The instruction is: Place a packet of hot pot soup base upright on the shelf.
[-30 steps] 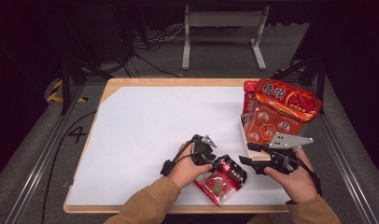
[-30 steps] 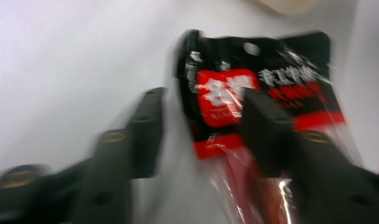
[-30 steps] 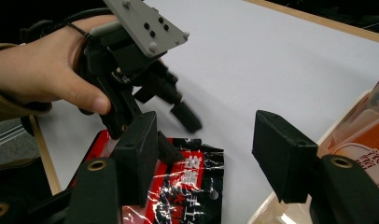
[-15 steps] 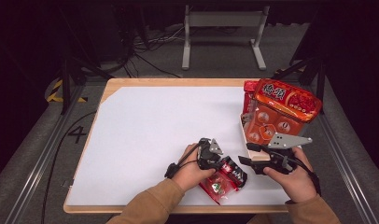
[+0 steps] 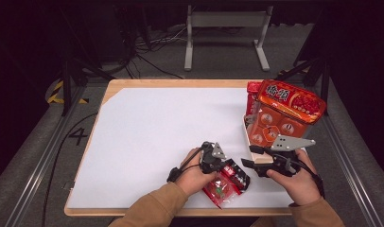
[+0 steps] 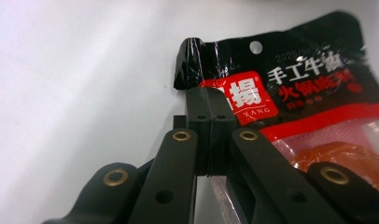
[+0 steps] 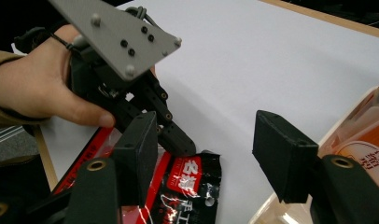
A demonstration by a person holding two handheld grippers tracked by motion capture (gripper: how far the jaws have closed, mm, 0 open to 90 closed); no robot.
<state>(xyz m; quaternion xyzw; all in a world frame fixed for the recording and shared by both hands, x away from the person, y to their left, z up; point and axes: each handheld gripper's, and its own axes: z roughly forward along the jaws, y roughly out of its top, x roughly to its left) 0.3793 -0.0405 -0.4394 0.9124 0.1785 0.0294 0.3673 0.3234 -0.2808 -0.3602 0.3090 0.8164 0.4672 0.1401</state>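
Note:
A red and black sauce packet (image 5: 225, 183) lies near the table's front edge, between my two hands. My left gripper (image 5: 228, 164) reaches it from the left. Its jaws have just been closing and now pinch the packet's black top corner. In the left gripper view the left gripper (image 6: 207, 100) has its pads together on the folded edge of the packet (image 6: 309, 93). My right gripper (image 5: 249, 157) hovers just right of the packet with its jaws apart. In the right gripper view the right gripper (image 7: 204, 149) holds nothing, and the packet (image 7: 187, 186) lies below and beyond it.
A shallow box (image 5: 270, 130) of red snack packs stands at the right edge, with a large red bag (image 5: 290, 99) resting on top. The white table top (image 5: 157, 127) stretches away to the left and back. Its wooden rim (image 5: 171, 83) borders the far side.
My left hand has slid right onto the packet and its jaws have shut on the packet's top corner. The right hand has stayed where it was.

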